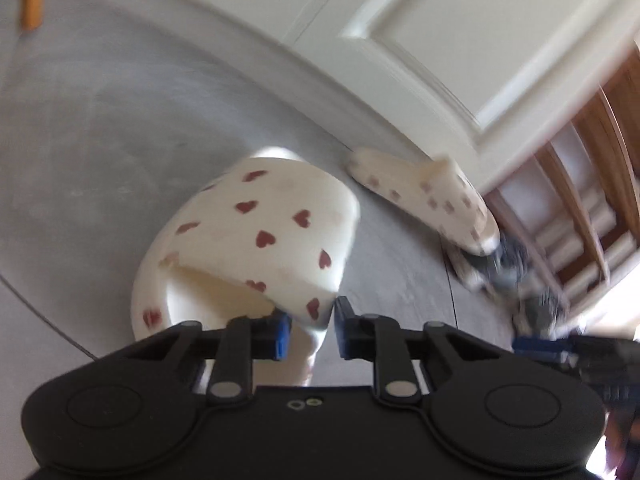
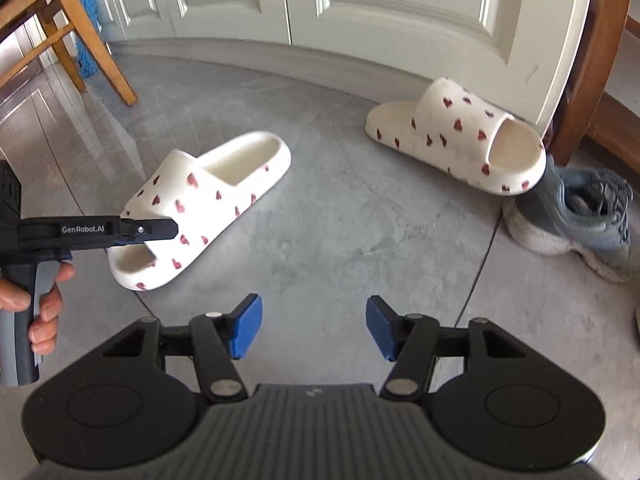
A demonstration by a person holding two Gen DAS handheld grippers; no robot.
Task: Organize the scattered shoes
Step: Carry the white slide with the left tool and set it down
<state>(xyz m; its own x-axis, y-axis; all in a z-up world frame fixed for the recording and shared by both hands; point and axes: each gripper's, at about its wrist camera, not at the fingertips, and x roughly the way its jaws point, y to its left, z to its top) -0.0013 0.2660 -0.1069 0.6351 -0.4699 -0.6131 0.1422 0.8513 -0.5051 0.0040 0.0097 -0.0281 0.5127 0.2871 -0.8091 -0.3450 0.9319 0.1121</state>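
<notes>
Two cream slide slippers with red hearts. My left gripper (image 1: 310, 326) is shut on the strap edge of the near slipper (image 1: 248, 248); from the right wrist view that slipper (image 2: 200, 208) lies on the grey floor with the left gripper (image 2: 160, 230) at its strap. The second slipper (image 2: 456, 136) lies by the white door, its toe end resting over a grey-blue sneaker (image 2: 580, 216); it also shows blurred in the left wrist view (image 1: 424, 196). My right gripper (image 2: 314, 328) is open and empty, above bare floor in front of both slippers.
White panelled doors (image 2: 304, 8) stand behind the shoes. A wooden chair (image 2: 60, 28) stands at the far left, with a blue mop head (image 2: 86, 28) behind it. A dark wooden furniture leg (image 2: 584, 80) stands right of the door.
</notes>
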